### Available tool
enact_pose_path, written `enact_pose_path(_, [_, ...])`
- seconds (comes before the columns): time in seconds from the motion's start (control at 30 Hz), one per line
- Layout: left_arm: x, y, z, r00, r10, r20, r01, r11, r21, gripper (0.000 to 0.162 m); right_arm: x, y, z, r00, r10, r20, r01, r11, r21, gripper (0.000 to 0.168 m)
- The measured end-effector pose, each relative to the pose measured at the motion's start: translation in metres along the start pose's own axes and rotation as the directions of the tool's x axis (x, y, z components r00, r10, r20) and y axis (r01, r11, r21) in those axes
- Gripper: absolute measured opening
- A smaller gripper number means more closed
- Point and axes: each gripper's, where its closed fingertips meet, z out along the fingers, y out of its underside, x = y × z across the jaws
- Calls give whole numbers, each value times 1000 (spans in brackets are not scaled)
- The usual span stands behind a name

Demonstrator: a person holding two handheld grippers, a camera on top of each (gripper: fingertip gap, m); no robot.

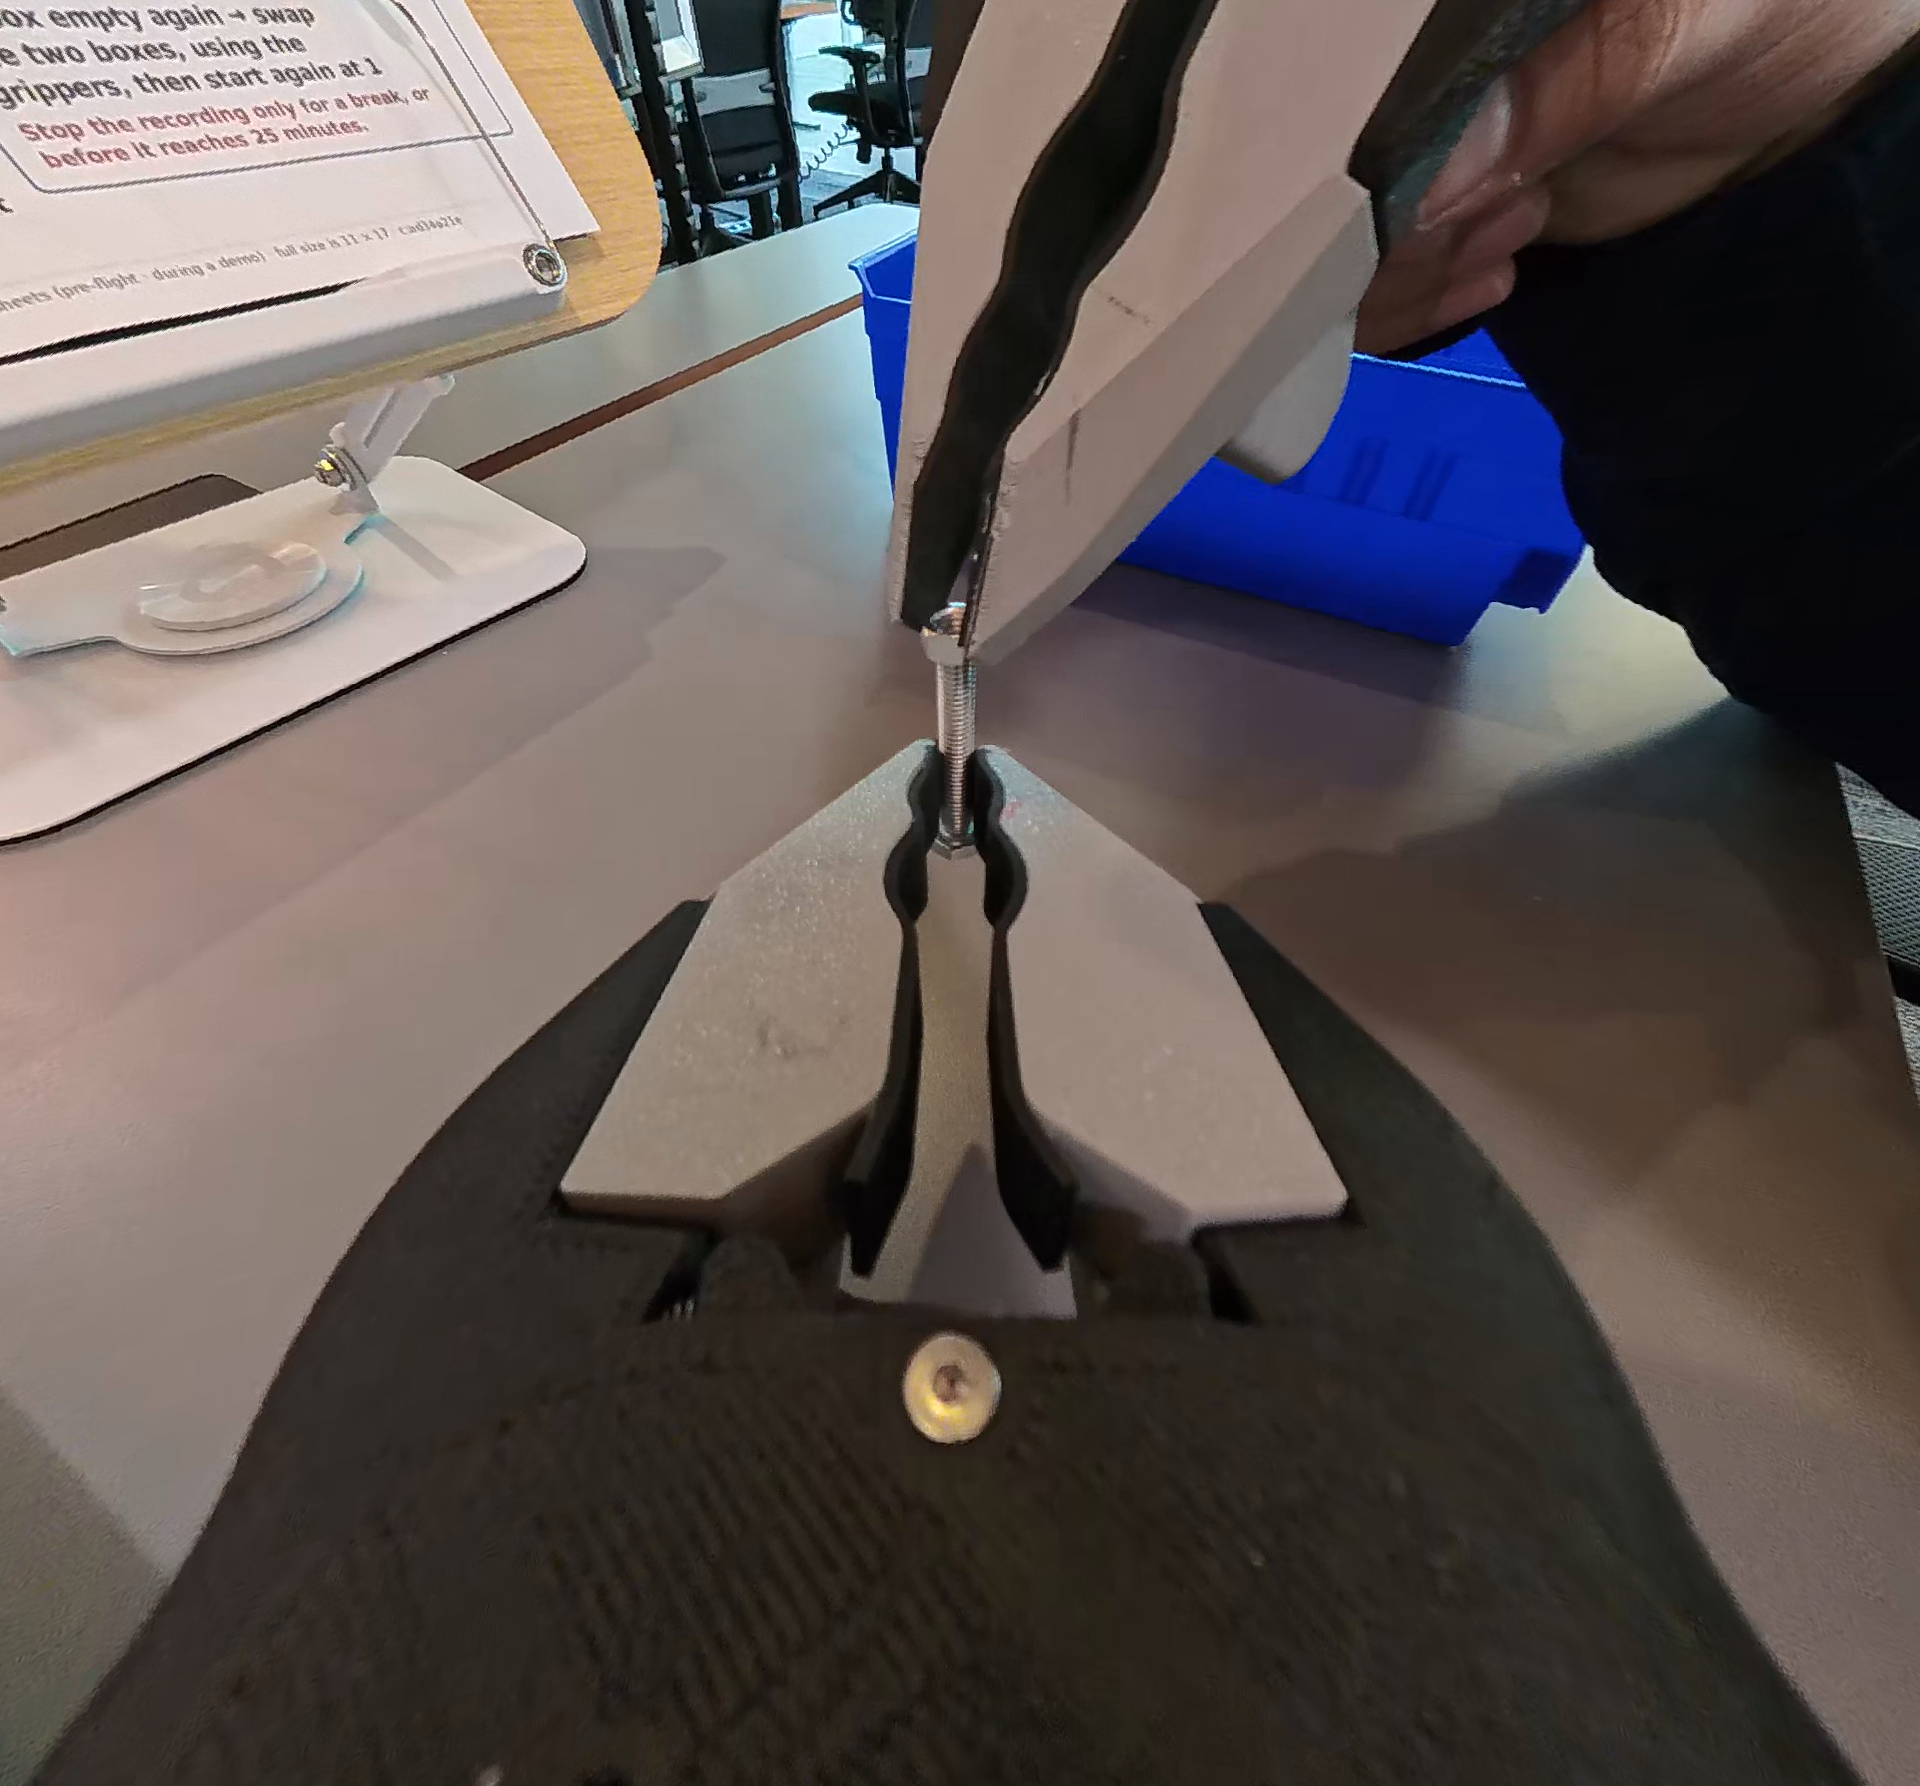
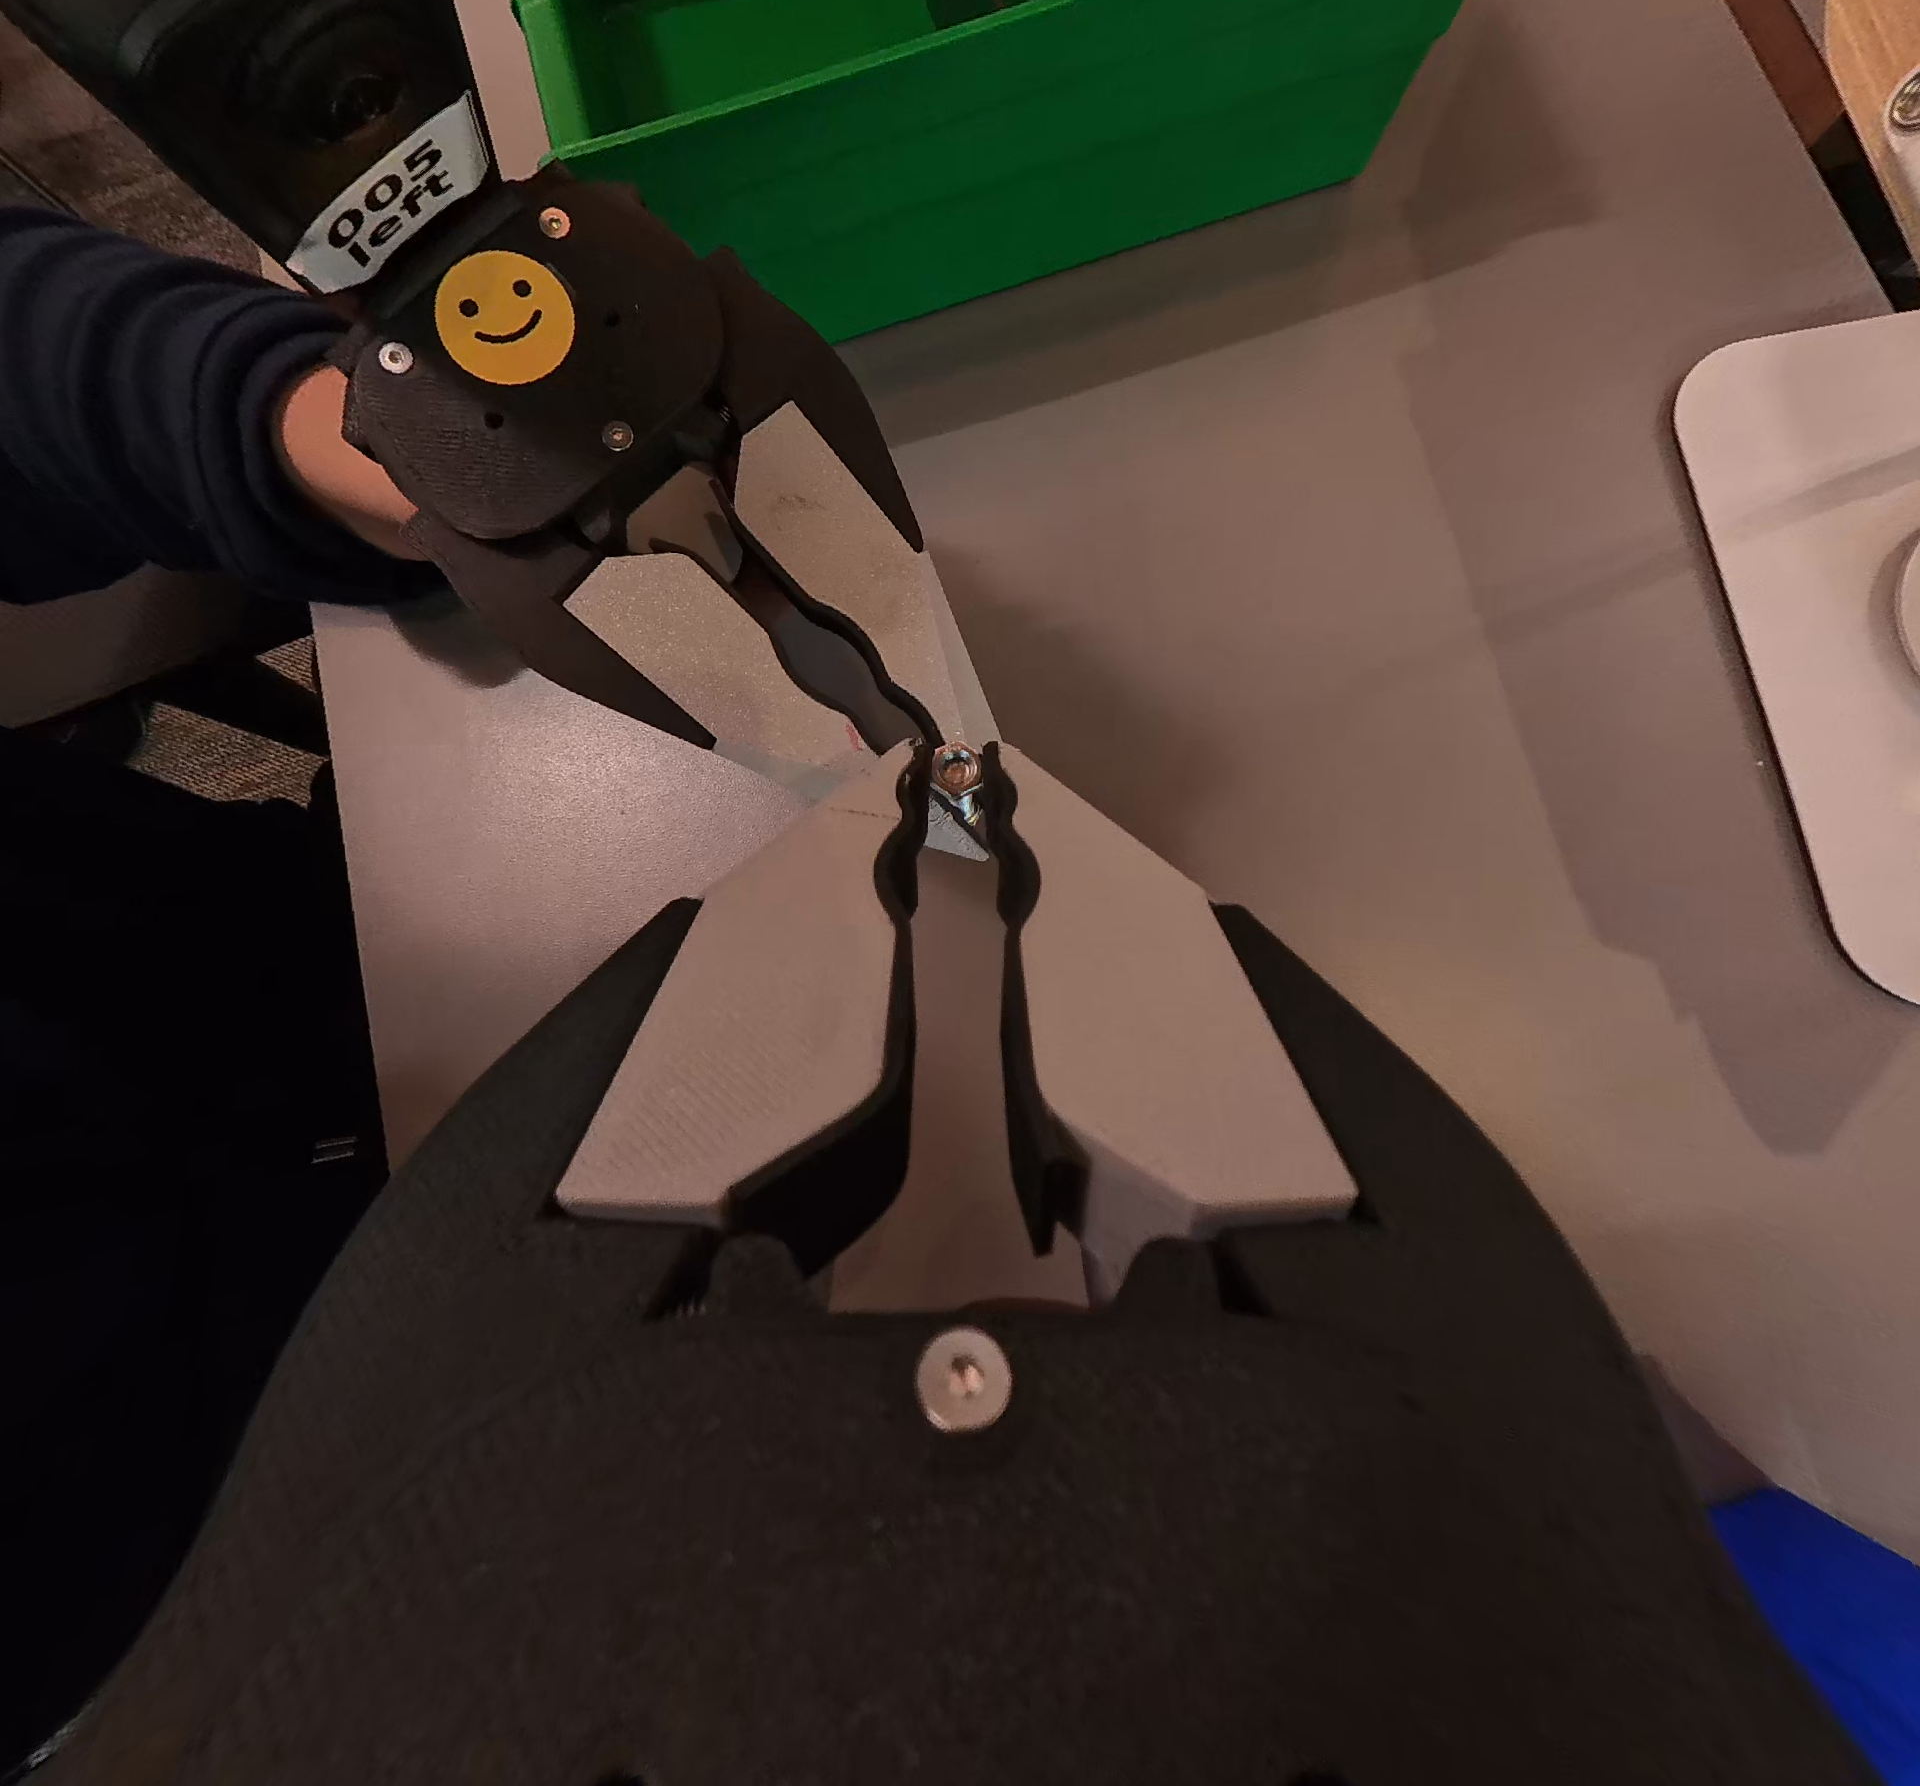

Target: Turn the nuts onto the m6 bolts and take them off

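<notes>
Left gripper point(image 1: 951, 791) clamped bolt point(image 1: 953, 713) upright; right gripper point(image 2: 954, 791) pinched nut point(image 2: 956, 768) at bolt's tip. Threading step, prob.; next needs twist w/ nut square.

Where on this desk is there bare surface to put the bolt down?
Bare grey desk lies between the green bin and the white stand base. More lies between that base and the blue bin. It is crowded where left gripper and right gripper meet on the bolt.

We lose the bolt's point(image 1: 953, 728) lower shank between black pads; the blue bin point(image 1: 1340, 510) sits half hidden behind the right hand-held gripper point(image 1: 951, 609).
</notes>
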Motion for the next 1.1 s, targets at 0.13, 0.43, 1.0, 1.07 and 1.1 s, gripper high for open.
enact_pose_path(0.13, [0,0,0,1000,-1,1,1,1000,1,3,0,0,0,1000,1,0,-1,1000,1,7])
enact_pose_path(0.43, [0,-1,0,1000,-1,1,1,1000,3,3,0,0,0,1000,-1,-2,1,1000,1,7])
enact_pose_path(1.0, [-1,-1,0,1000,-8,4,8,1000,7,3,1,-8,-7,1000,2,-19,-1,999,44,22])
enact_pose_path(1.07, [-2,-2,-1,1000,-9,5,9,1000,9,3,0,-17,-16,1000,-2,-24,4,996,92,24])
enact_pose_path(1.1, [-2,-2,-1,1000,-9,5,9,1000,9,3,-1,-21,-22,1000,-5,-23,8,993,118,24])
